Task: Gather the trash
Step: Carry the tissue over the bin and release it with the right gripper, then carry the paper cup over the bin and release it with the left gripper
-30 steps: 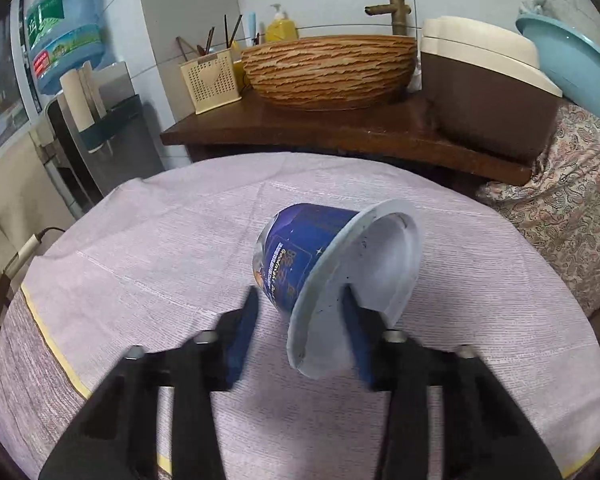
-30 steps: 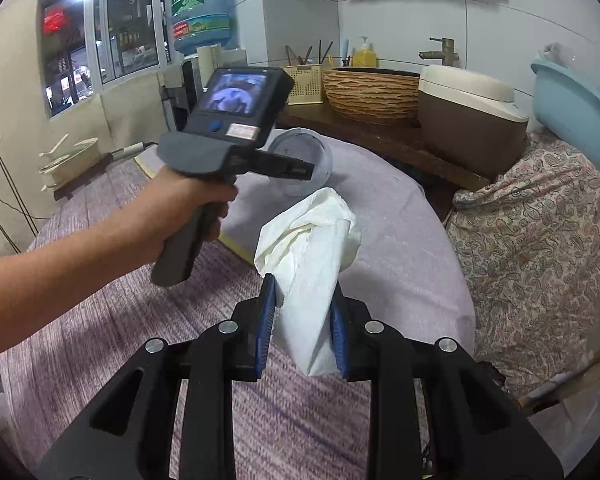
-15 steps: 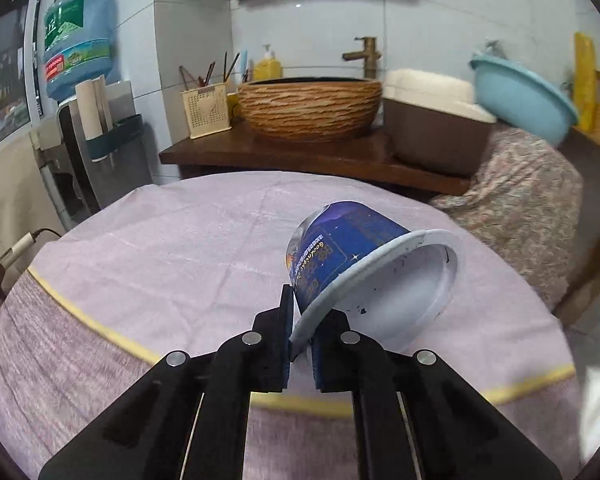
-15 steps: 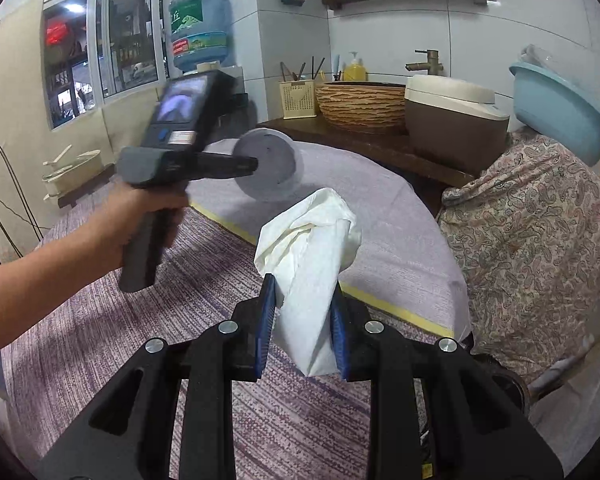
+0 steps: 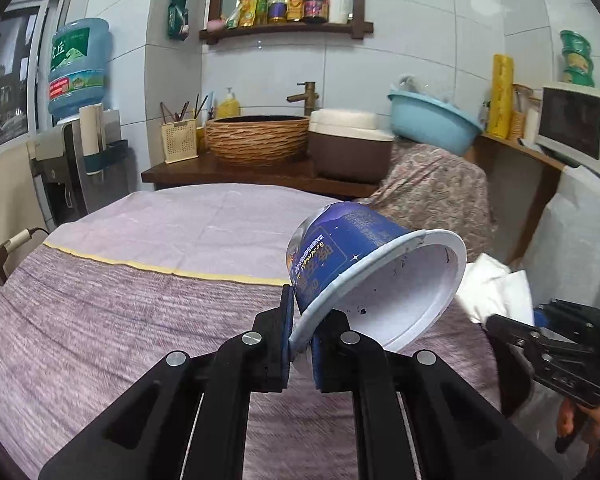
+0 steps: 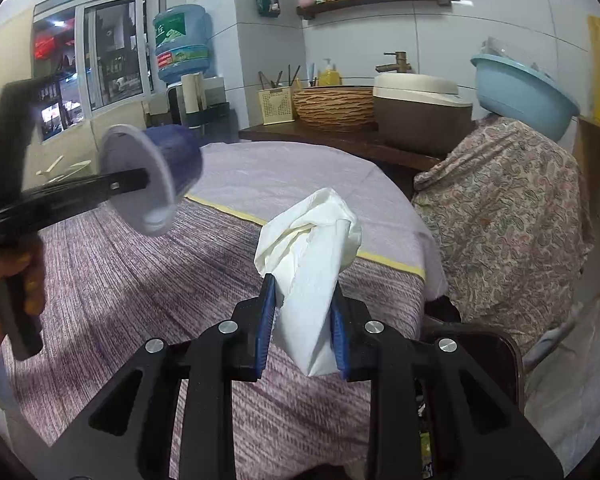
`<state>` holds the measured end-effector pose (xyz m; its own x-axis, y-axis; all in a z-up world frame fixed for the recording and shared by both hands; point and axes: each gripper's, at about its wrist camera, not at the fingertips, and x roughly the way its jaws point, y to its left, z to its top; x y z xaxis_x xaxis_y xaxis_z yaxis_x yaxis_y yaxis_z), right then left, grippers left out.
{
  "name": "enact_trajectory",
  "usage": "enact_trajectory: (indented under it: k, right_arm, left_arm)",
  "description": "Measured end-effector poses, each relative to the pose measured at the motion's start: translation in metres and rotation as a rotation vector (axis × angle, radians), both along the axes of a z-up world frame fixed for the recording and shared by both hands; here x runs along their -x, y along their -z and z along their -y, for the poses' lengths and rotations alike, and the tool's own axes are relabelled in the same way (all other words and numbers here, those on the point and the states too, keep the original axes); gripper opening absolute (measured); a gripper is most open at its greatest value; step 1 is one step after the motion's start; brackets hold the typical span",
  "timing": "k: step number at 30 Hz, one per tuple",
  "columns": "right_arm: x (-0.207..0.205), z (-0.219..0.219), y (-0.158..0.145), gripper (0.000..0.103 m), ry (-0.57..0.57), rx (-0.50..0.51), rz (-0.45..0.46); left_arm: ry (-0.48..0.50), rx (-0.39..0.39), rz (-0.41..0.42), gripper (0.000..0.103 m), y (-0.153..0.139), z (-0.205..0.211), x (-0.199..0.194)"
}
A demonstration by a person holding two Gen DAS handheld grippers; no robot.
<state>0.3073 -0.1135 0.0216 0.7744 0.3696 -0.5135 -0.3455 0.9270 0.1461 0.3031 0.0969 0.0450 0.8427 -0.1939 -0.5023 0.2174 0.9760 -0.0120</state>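
Glossy paper cup (image 5: 352, 248), crumpled soft tissue (image 6: 312, 240), coarse woven tablecloth (image 5: 120, 312), matt black plastic hand-held gripper (image 5: 300, 340)

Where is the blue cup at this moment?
The blue cup is off the table, clamped by its rim in the left gripper, tilted with its mouth toward the camera, left of the crumpled tissue.

White tiled walls (image 5: 420, 60), wooden shelf (image 5: 284, 30), window (image 6: 108, 52), purple-clothed round table (image 5: 120, 300)
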Motion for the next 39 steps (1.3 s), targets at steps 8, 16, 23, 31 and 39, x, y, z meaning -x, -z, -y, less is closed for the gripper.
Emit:
enact_trajectory:
  k: [8,16,23,31,39]
  right_arm:
    - [0.026,0.038,0.013,0.026,0.108,-0.014,-0.013]
    - [0.042,0.090,0.032,0.026,0.240,-0.031,-0.048]
    - [0.041,0.124,0.061,0.026,0.341,-0.007,-0.112]
    - [0.018,0.142,0.127,0.026,0.411,0.009,-0.257]
    - [0.013,0.154,0.166,0.062,0.469,0.016,-0.318]
  left_arm:
    - [0.080,0.075,-0.012,0.009,0.007,0.035,0.039]
    - [0.159,0.082,-0.010,0.009,0.015,0.076,0.051]
    - [0.227,0.090,-0.036,0.009,0.025,0.104,0.055]
    - [0.317,0.073,-0.074,0.009,0.038,0.141,0.053]
    - [0.392,0.039,-0.118,0.009,0.057,0.178,0.050]
